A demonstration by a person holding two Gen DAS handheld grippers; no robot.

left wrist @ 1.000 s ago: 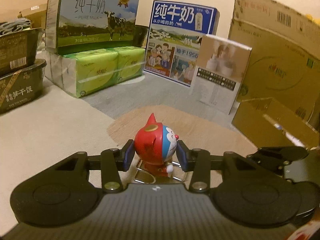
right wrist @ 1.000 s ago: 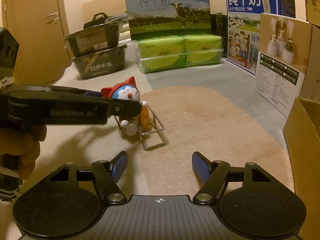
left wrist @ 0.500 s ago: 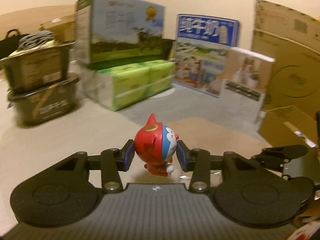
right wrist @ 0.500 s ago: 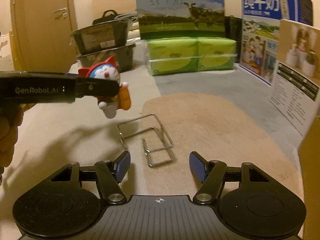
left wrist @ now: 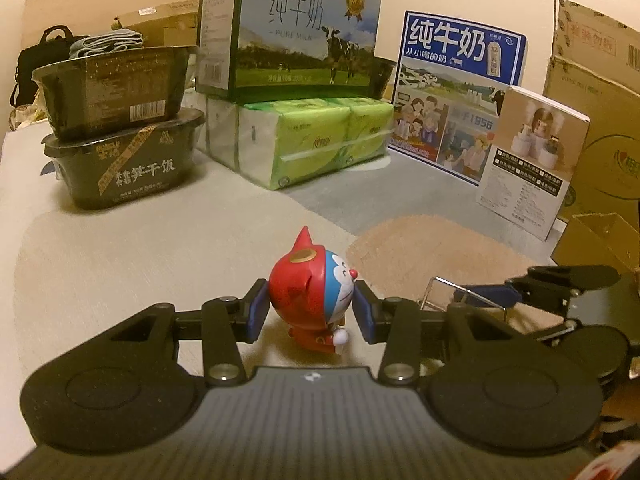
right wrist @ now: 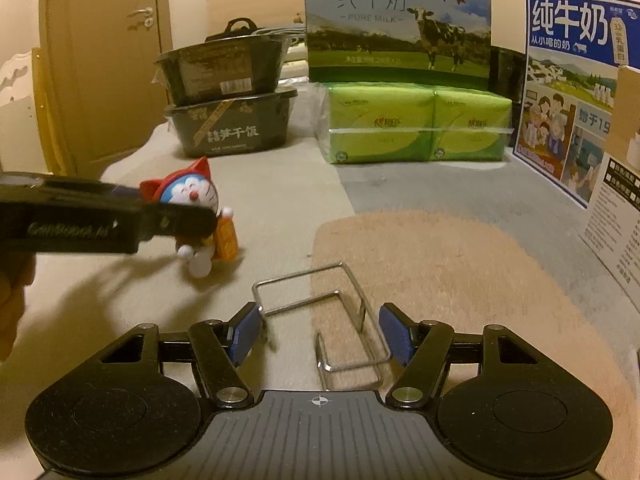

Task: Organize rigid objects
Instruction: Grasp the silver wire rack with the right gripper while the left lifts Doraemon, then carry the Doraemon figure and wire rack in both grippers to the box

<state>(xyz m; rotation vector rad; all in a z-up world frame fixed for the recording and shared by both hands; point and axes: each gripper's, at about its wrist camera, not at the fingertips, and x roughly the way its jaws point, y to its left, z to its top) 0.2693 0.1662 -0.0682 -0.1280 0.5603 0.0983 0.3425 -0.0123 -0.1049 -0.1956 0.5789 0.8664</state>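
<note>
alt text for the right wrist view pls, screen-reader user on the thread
The right claw hangs open over a bent wire stand lying on the bed-like surface, its fingers either side of the wire. To the left, the left claw grips a small cat figurine in a red hood; stacked black food tubs, green tissue packs and milk cartons stand behind.

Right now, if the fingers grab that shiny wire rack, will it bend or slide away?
The wire rack looks like thin bent metal, so it is probably stiff and light. Its smooth rods may slip against the right gripper, whose fingers sit on either side without pressing it. Being open and light, it could skid on the mat if nudged.
</note>
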